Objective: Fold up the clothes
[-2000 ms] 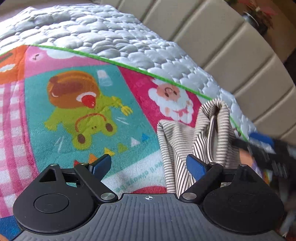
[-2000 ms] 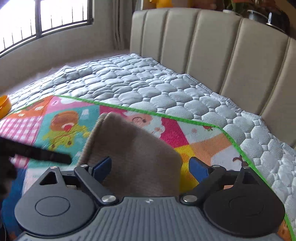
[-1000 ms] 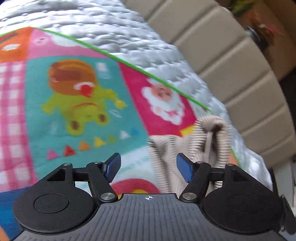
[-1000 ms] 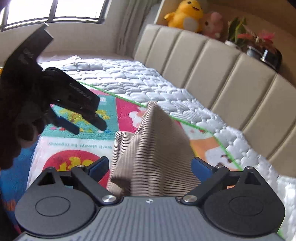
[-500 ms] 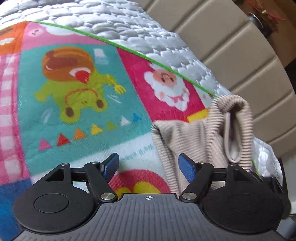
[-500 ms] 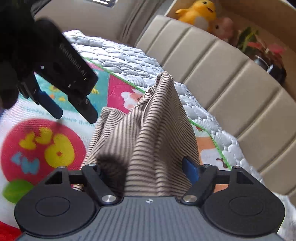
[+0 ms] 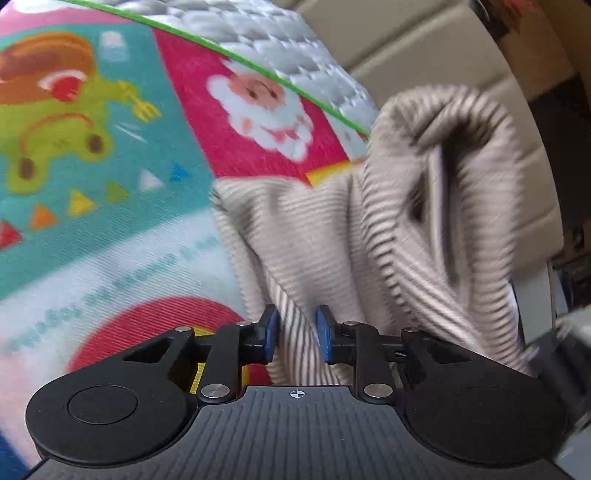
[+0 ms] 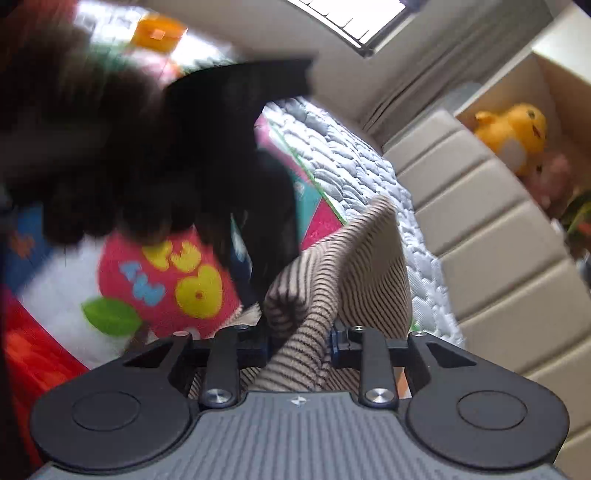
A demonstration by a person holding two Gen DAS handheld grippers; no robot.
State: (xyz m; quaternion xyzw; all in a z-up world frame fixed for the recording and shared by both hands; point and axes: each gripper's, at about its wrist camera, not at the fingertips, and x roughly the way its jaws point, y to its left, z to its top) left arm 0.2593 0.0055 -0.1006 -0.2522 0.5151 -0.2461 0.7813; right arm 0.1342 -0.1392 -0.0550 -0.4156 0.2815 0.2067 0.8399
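A beige striped garment (image 7: pixel 332 240) lies bunched on a colourful cartoon play mat (image 7: pixel 110 147). My left gripper (image 7: pixel 295 330) is shut on a fold of its cloth, which rises in a loop to the right. In the right wrist view my right gripper (image 8: pixel 299 338) is shut on another part of the striped garment (image 8: pixel 351 266), which peaks up in front of it. The black left gripper (image 8: pixel 236 147) and a gloved hand show blurred close at the upper left of that view.
The mat lies on a grey quilted bed cover (image 7: pixel 280 48) against a beige padded headboard (image 8: pixel 498 229). A shelf at the upper right holds a yellow plush duck (image 8: pixel 513 133). An orange object (image 8: pixel 155 31) sits far back by the window.
Both grippers have closed on the striped garment. The left gripper moved right onto the cloth, and the right gripper lifted its part up.
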